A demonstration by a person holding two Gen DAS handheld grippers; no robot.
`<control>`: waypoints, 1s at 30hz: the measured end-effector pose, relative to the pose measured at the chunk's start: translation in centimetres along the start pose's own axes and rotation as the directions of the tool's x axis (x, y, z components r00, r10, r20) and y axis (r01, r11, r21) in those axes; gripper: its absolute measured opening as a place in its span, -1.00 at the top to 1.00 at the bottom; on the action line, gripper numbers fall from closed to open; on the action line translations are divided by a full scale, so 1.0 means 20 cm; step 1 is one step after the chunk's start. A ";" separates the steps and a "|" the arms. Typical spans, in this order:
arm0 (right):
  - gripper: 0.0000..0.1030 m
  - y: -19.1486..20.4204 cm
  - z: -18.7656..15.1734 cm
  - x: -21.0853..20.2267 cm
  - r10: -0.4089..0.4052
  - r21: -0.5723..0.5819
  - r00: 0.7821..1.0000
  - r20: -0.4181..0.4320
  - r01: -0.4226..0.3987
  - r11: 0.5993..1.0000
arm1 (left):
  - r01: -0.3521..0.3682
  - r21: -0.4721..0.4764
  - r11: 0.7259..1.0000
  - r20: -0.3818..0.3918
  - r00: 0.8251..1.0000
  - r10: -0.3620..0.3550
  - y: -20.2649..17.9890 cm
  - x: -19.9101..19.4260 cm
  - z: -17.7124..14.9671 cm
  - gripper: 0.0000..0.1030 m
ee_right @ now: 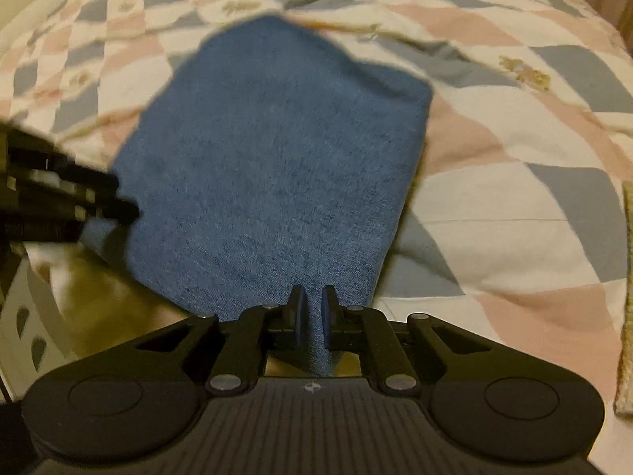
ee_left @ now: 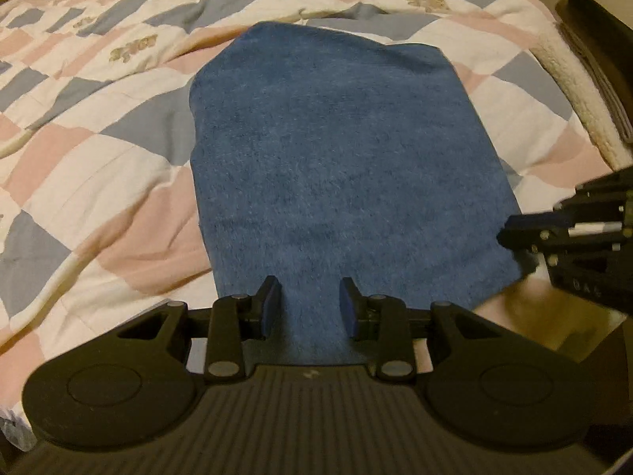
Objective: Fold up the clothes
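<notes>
A blue towel (ee_left: 340,158) lies folded flat on the quilted bed, seen again in the right wrist view as the same blue towel (ee_right: 277,166). My left gripper (ee_left: 309,301) is at its near edge, open, with a strip of the cloth running between the blue pads (ee_left: 270,304). My right gripper (ee_right: 312,312) holds the near right edge, its pads drawn close on a fold of the towel. The left view shows the right gripper (ee_left: 554,233) at the towel's near right corner. In the right view the left gripper (ee_right: 79,198) is blurred at the near left corner.
A patchwork quilt (ee_left: 99,150) in pink, grey-blue and white covers the bed on all sides of the towel. A fleecy cream edge (ee_left: 573,103) and dark stacked fabric (ee_left: 601,59) lie at the far right. Below the towel's near edge the bed drops off to a yellowish floor (ee_right: 91,289).
</notes>
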State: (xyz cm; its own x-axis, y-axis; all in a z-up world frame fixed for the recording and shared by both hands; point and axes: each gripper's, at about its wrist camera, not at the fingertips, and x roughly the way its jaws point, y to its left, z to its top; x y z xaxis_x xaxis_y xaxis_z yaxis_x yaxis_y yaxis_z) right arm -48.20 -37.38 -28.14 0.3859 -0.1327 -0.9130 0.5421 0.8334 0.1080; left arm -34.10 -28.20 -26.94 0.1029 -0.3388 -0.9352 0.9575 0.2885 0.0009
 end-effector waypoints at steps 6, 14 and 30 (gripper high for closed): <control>0.81 0.00 -0.04 -0.02 0.013 -0.002 1.000 -0.012 -0.013 1.000 | 0.016 -0.048 0.999 -0.017 1.000 -0.017 0.02 -0.02 -0.11 0.43; 0.63 -0.03 0.02 -0.03 0.025 0.070 0.998 -0.053 -0.022 0.997 | -0.015 -0.067 0.998 -0.060 0.998 0.011 0.03 -0.03 -0.07 0.38; -0.61 0.15 0.28 -0.32 -0.081 0.103 0.995 -0.056 0.087 0.991 | -0.080 -0.225 0.971 0.011 0.996 0.085 0.13 -0.43 0.11 -0.19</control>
State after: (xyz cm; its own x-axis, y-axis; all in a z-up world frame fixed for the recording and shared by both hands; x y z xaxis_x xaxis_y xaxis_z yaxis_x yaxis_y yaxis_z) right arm -44.83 -36.99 -19.84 0.2985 -0.1699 -0.9392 0.6476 0.7589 0.0686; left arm -31.85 -26.41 -18.12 0.1867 -0.3231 -0.9278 0.8607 0.5090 -0.0041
